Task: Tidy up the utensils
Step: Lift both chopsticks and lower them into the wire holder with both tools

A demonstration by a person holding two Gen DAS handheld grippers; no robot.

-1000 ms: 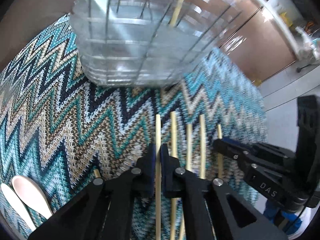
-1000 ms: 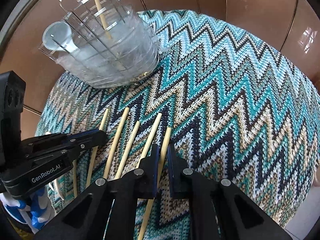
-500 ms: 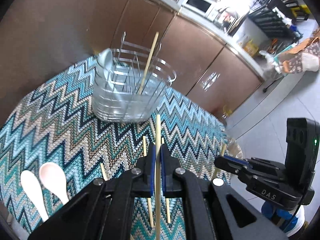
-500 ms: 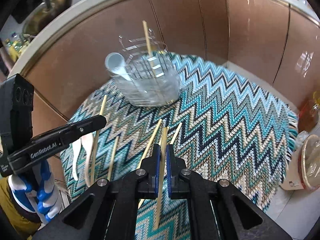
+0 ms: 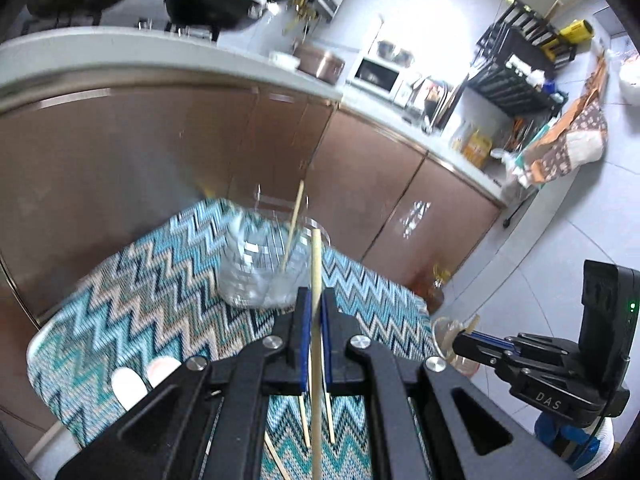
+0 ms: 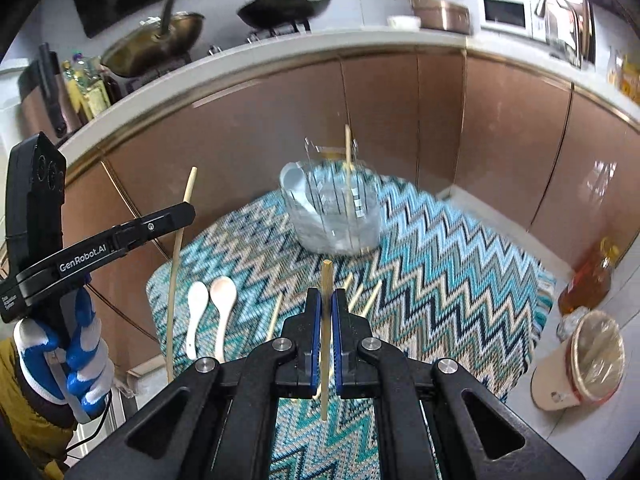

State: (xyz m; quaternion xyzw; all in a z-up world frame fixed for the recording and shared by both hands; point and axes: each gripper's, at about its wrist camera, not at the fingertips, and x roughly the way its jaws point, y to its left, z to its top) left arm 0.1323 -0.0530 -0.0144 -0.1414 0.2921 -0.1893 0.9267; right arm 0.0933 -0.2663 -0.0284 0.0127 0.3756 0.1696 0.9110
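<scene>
My left gripper [image 5: 315,300] is shut on a wooden chopstick [image 5: 316,264] and holds it high above the zigzag cloth [image 5: 160,280]. My right gripper [image 6: 327,300] is shut on another chopstick [image 6: 326,276], also lifted. A clear utensil holder [image 6: 336,208] stands at the far side of the cloth with one chopstick [image 6: 348,160] and a pale spoon [image 6: 296,188] in it; it also shows in the left wrist view [image 5: 272,268]. Several chopsticks [image 6: 370,294] and two white spoons [image 6: 210,308] lie on the cloth.
Brown cabinet doors [image 6: 400,120] run behind the table. A bottle of oil [image 6: 588,276] and a covered white cup [image 6: 580,360] stand on the floor to the right of the table. The other gripper shows in each view [image 5: 560,360], [image 6: 80,252].
Both grippers have risen well above the cloth, each lifting its chopstick off the row. The holder now looks farther away and lower in both views.
</scene>
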